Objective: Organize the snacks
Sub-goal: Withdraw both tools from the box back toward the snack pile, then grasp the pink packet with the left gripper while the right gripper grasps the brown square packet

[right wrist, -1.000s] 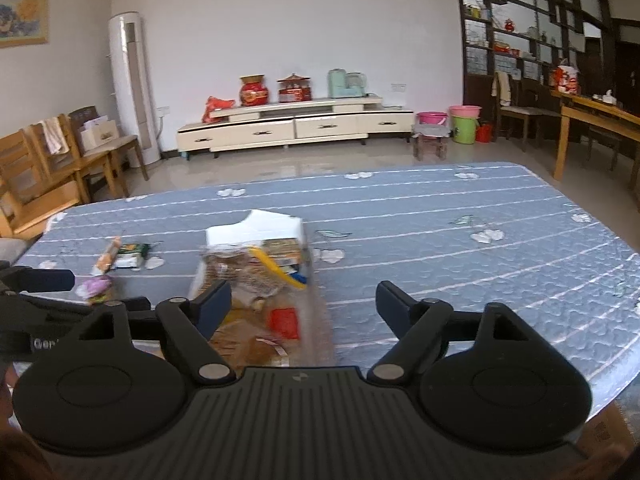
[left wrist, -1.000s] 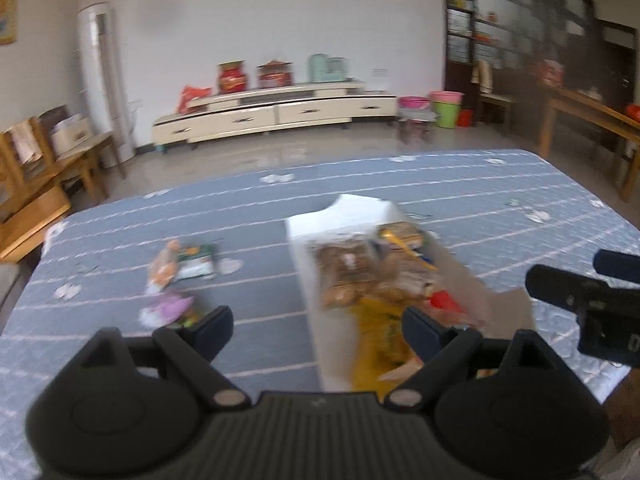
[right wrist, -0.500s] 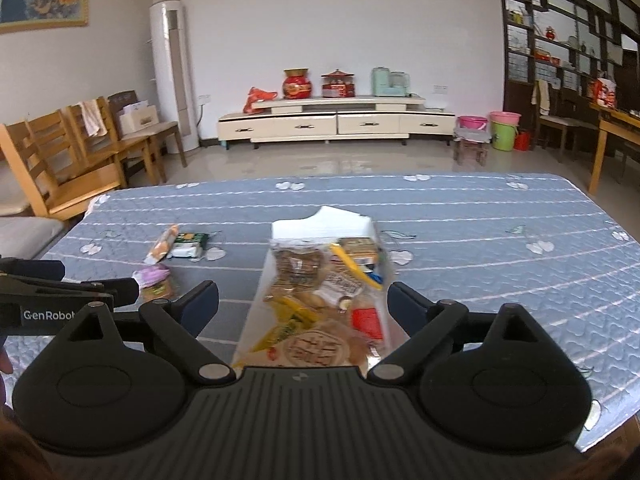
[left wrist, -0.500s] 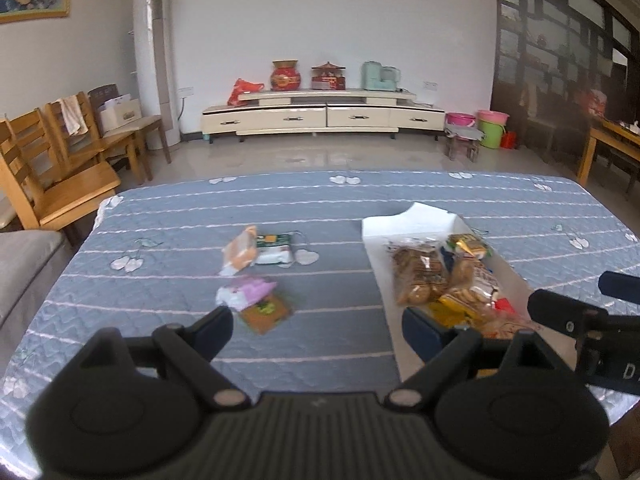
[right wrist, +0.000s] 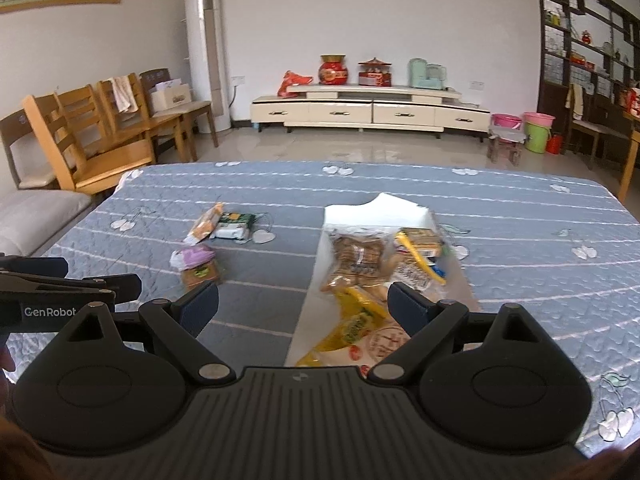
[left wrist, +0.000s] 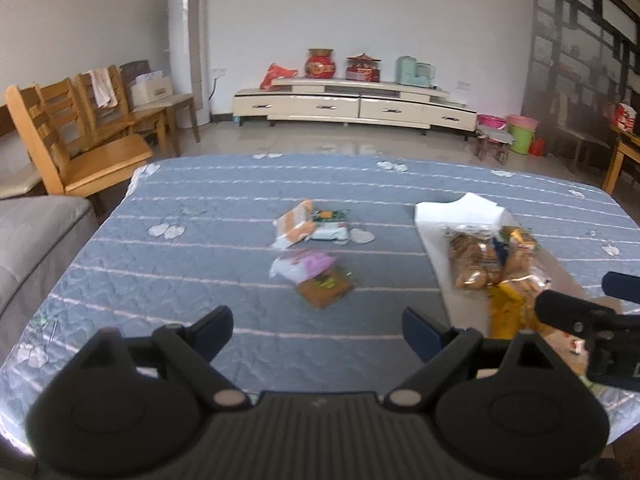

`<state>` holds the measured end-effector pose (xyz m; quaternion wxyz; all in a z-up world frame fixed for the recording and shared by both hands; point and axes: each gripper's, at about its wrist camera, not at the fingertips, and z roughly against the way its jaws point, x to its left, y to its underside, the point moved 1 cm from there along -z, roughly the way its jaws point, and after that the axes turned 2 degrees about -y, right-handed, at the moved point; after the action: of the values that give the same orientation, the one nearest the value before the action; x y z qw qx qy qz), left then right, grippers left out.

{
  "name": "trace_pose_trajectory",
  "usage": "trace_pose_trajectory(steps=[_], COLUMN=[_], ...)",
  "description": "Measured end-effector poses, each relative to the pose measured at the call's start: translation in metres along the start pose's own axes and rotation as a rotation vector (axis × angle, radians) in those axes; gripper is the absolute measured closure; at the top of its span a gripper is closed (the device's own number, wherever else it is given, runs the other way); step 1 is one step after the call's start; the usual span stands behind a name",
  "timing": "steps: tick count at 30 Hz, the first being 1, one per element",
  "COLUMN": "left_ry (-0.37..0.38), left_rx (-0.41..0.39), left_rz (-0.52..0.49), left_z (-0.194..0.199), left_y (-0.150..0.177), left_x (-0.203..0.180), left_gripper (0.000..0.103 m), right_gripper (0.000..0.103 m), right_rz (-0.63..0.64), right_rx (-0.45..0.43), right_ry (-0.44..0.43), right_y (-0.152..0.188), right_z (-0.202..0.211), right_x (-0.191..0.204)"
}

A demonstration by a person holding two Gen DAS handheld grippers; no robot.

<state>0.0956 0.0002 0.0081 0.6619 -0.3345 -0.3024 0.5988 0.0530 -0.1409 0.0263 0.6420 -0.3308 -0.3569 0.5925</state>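
Nearest, the left tool [left wrist: 318, 330] and the right tool [right wrist: 304, 304] are held wide open above the near edge of the worktop [left wrist: 200, 280], with nothing gripped in either. Just beyond, a white tray [right wrist: 320, 264] is seen toward the right edge, packed with snack bags [right wrist: 358, 258]. Left of it, well apart, a brown packet [left wrist: 326, 288] is overlapped by a pink one [left wrist: 304, 264]; farther back, an orange packet [left wrist: 294, 226] and a green-and-white packet [left wrist: 330, 226] lie side by side near the middle.
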Motion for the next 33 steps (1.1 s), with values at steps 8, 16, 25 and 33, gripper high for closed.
trace_pose_trajectory(steps=[8,16,25,33], left_ry=[-0.033,-0.058,-0.131,-0.166], left_rx=[0.029,0.060,0.129,0.148], left_rz=[0.034,0.065,0.071,0.006], left_z=[-0.030,-0.086,-0.170,-0.179], left_y=[0.006,-0.021,-0.052,-0.036], left_x=[0.023,0.027,0.004,0.036], left_gripper=[0.010,0.009,0.007,0.005], right_gripper=[0.000,0.000,0.000,0.000], right_rz=[0.002,-0.003,-0.008,0.033], right_rx=[0.025,0.040,0.058,0.065], right_ry=[-0.027,-0.042,-0.071,-0.107], right_y=[0.007,0.010,0.011,0.008], right_z=[-0.014,-0.025,-0.038,-0.053], right_x=[0.005,0.005,0.006,0.017])
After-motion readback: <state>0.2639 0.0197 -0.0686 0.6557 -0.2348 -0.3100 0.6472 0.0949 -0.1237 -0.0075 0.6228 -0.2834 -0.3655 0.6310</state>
